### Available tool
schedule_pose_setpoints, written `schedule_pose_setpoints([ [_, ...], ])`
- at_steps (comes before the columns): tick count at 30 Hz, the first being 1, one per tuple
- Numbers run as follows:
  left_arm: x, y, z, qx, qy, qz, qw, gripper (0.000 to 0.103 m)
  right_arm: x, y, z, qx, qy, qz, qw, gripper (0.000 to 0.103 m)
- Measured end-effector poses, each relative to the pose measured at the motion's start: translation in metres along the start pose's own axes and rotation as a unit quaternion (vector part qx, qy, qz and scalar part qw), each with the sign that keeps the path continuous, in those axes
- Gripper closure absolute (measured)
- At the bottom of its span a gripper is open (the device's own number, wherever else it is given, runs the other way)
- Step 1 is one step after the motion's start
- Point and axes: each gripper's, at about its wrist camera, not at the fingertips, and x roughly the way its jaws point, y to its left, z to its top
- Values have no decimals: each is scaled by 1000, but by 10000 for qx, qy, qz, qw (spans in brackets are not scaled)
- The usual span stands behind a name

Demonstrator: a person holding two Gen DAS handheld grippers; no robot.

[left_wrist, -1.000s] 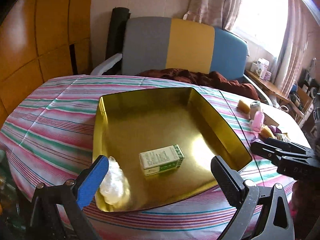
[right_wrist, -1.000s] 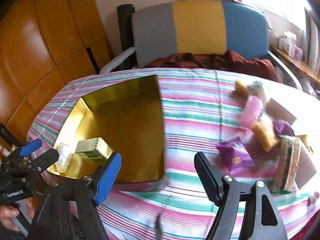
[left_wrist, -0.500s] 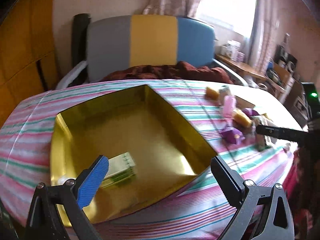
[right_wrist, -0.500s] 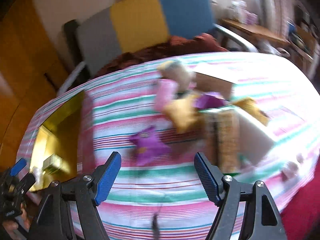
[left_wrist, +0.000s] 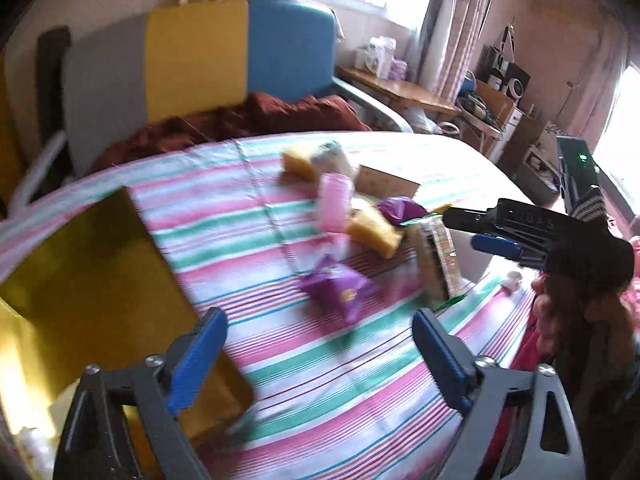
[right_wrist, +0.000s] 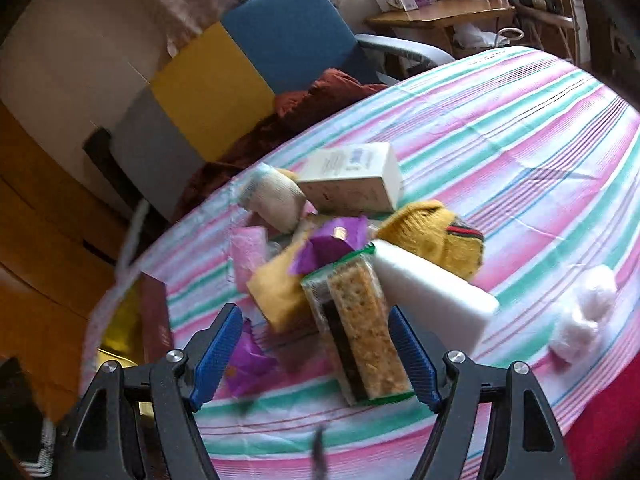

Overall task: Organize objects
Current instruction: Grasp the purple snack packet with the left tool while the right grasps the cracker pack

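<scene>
Near the worktop's right edge lies a pile of small items; a cracker pack (right_wrist: 362, 330) sits between the right gripper (right_wrist: 314, 354) fingers, untouched, jaws apart. Left gripper (left_wrist: 316, 354), just narrowing yet released and empty, hovers short of a purple packet (left_wrist: 338, 288).

I'm working in a lived-in home, a sitting or dining room by the look of it. A striped cloth (left_wrist: 280, 220) covers the tabletop, a grey, yellow and blue chair (left_wrist: 200, 60) holds a rumpled red-brown blanket (left_wrist: 256, 118), and pink curtains (left_wrist: 452, 24) hang at a bright window beside a cluttered wooden side table (left_wrist: 404, 90).
</scene>
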Motion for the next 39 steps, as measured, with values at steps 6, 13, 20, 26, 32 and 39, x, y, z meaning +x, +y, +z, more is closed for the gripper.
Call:
schedule_pose_setpoints([
  [6,56,-20,17,-177,600,83,9980,23,-12,-3,0,119,-223,448,9987,25],
  [13,101,-10,23,-890,1073,372,9895,21,-10,-2,2,146,-141,673,9975,25],
  [20,126,-9,25,-827,1196,655,9872,23,-8,-5,1,190,-76,670,9975,25],
  [26,116,-14,12,-306,941,581,9934,40,6,-6,0,235,245,91,9994,25],
  [32,105,-21,-6,-16,762,388,9963,42,22,-2,-3,38,580,-660,9961,25],
  [39,84,-29,-27,370,606,125,9974,42,44,3,-6,-235,947,-1378,9856,25],
])
